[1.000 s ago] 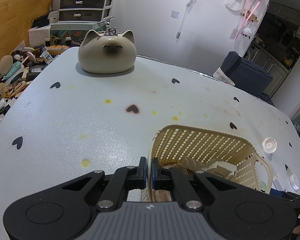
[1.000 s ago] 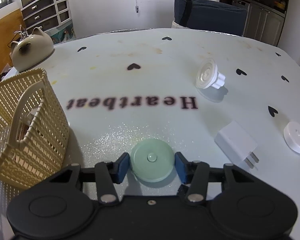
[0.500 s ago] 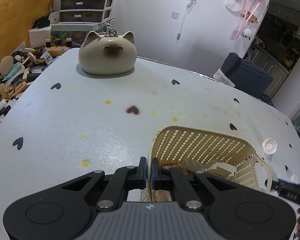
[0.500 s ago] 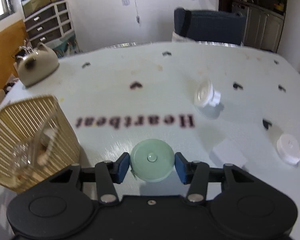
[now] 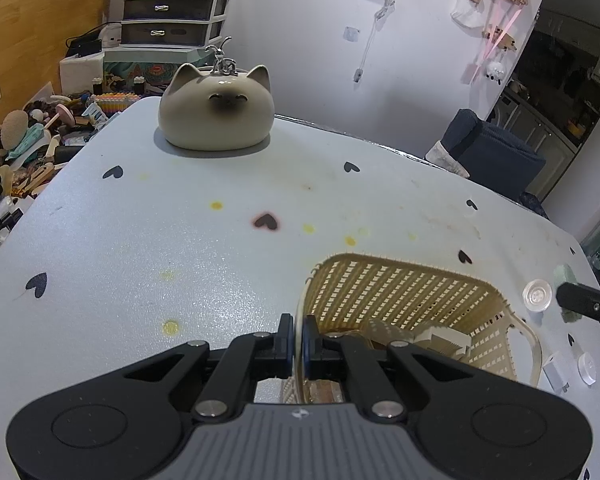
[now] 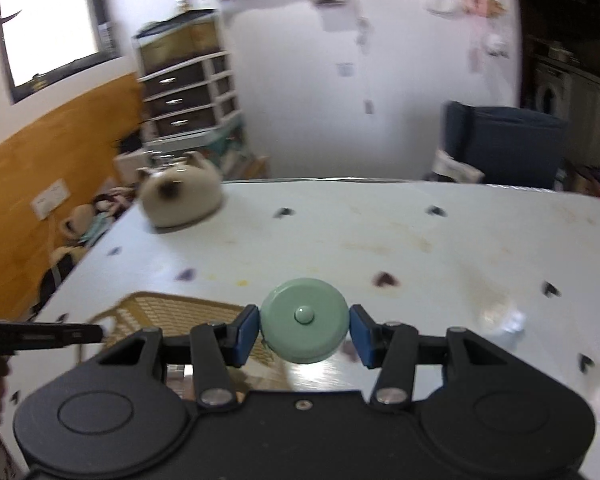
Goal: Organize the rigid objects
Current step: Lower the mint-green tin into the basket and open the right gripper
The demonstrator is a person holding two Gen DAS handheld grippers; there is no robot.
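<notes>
1. Lifted off the table since the earlier frame, the right gripper (image 6: 304, 330) now carries the round mint-green plastic disc with a small raised centre button (image 6: 304, 326) in the air; a second ago the disc lay flat on the tabletop between the same fingers.
2. Its 2 blue pads press on the disc's left and right edges, so the jaws stand partly open around it and have a firm hold.
3. Below and to the left of the held disc, in the right wrist view, sits the cream woven plastic basket (image 6: 172, 312), seen blurred.
4. The left gripper (image 5: 298, 340) has not shifted: its jaws are pinched almost fully together on the basket's near rim (image 5: 300, 320), with 1 finger inside and 1 outside the wall.
5. The basket (image 5: 412, 292) stands on the pale blue table printed with small black hearts (image 5: 180, 240) and holds a few pale items that cannot be told apart.
6. Just right of the basket on the table lie a clear round cap (image 5: 537, 295), a white plug adapter (image 5: 555, 372) and a white round puck (image 5: 587, 368).
7. At the far end of the table rests a cream ceramic cat-shaped pot with a dark face (image 5: 216, 114).
8. In the left wrist view, the right gripper's black finger and a sliver of the green disc show at the right edge.
</notes>
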